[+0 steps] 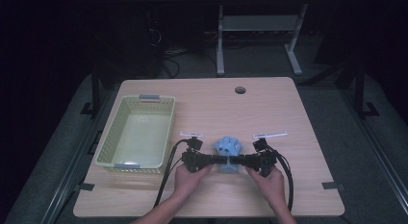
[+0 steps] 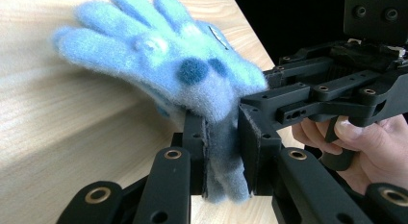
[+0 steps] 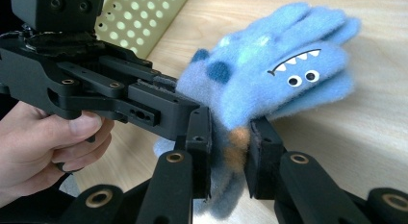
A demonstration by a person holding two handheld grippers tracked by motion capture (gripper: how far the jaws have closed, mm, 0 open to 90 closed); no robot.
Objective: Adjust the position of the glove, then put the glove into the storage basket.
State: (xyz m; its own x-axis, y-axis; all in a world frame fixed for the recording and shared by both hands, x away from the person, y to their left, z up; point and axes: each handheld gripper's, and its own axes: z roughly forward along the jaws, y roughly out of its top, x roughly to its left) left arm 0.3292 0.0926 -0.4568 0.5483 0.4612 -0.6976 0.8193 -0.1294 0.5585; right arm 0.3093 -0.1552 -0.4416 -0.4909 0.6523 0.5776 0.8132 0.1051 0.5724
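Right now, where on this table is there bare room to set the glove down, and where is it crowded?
Bare wood lies right of the right gripper out to the table edge, and across the far side around the round cable hole. The yellow basket fills the left, its inside bare. The near centre is crowded: both hands, the left gripper and the blue monster glove.

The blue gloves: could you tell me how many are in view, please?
1 that I can tell: a blue glove near the table's front edge, pinched by both grippers; a second layer may be hidden.
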